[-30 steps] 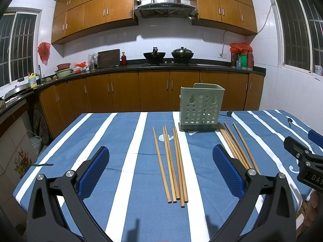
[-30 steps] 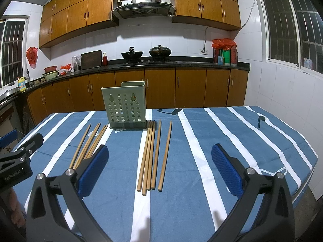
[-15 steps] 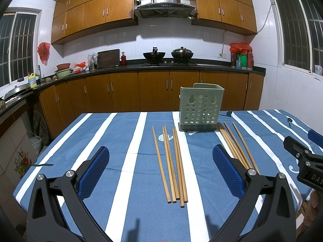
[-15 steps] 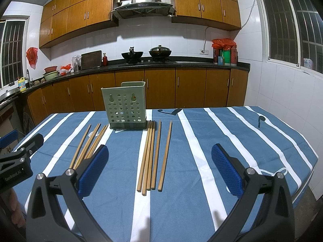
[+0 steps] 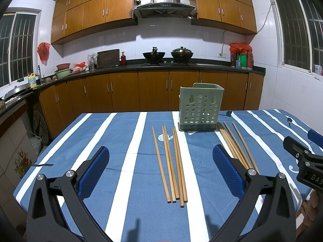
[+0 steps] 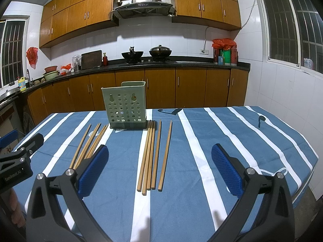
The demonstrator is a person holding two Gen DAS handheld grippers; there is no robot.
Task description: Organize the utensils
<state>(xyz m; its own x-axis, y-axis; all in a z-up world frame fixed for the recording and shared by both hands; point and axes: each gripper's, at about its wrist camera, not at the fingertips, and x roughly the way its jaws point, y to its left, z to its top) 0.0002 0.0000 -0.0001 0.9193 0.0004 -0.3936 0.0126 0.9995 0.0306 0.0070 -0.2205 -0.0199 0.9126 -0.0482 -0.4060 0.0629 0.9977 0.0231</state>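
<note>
A pale green perforated utensil holder (image 5: 199, 106) stands upright near the far edge of the blue striped tablecloth (image 5: 121, 141); it also shows in the right wrist view (image 6: 127, 106). Several wooden chopsticks lie flat in two bunches. The left bunch (image 5: 171, 163) lies ahead of my left gripper (image 5: 160, 173), which is open and empty. The right bunch (image 6: 153, 153) lies ahead of my right gripper (image 6: 159, 171), which is open and empty. The right bunch also shows in the left wrist view (image 5: 236, 145), and the left bunch in the right wrist view (image 6: 90, 141).
The table ends close behind the holder, with brown kitchen cabinets (image 5: 153, 88) and a counter beyond. The right gripper's body (image 5: 302, 161) shows at the left view's right edge. The left gripper's body (image 6: 18, 159) shows at the right view's left edge.
</note>
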